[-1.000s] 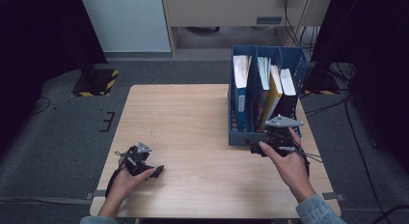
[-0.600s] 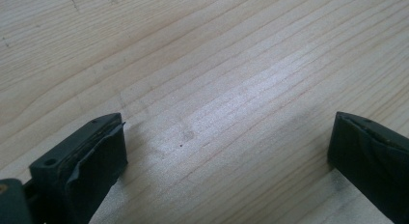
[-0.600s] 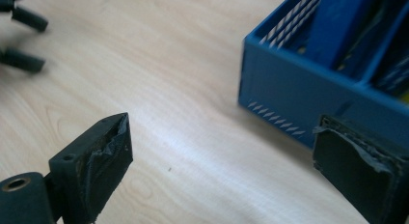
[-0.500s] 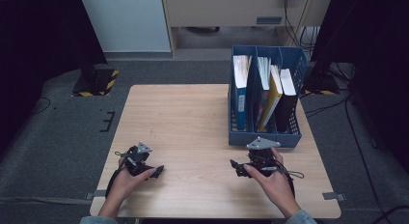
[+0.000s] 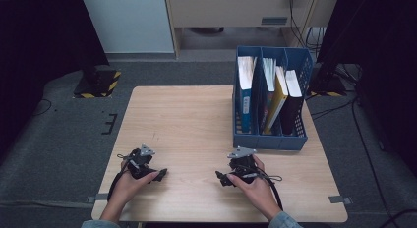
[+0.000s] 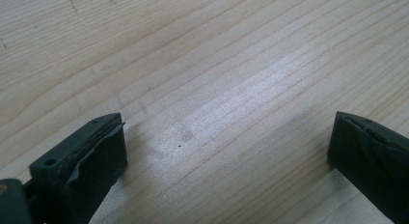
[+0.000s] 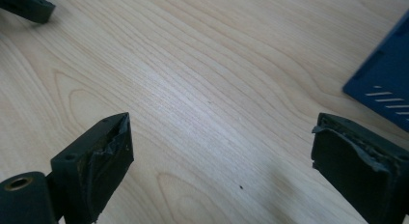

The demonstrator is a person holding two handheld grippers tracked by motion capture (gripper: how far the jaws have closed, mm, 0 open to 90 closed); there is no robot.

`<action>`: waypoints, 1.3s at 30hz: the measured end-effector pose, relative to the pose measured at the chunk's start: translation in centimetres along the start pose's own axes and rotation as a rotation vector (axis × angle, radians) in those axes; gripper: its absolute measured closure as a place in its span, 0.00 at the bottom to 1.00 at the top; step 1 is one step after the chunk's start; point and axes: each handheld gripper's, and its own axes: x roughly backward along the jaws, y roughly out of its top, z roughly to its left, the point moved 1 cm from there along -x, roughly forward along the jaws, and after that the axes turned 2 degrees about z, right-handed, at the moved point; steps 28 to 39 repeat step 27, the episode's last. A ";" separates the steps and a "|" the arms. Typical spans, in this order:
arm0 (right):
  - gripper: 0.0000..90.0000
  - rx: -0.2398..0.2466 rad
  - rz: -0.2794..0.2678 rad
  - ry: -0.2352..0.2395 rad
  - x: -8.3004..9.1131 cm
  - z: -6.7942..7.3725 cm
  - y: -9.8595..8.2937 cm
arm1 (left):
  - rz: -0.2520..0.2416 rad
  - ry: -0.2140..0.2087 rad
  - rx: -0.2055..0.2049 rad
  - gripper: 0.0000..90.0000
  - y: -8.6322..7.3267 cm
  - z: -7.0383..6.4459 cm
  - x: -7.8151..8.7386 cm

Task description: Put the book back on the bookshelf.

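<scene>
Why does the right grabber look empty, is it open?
Open. The right gripper has its jaws wide apart, with just bare wooden table between them.

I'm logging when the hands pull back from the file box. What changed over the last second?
The right gripper drew back from the front of the blue file box toward the person and now rests, jaws open and empty, on the table. The left gripper, box and books stayed put.

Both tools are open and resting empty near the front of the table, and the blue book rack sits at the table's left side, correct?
Not quite: the blue book rack sits at the table's right side, as the high view shows. The left tool and right tool are open and empty.
</scene>
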 end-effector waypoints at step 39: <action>0.03 -0.099 0.003 -0.164 -5.2 0.8 0.5 | -0.007 -0.005 -0.001 0.00 0.1 0.0 -0.1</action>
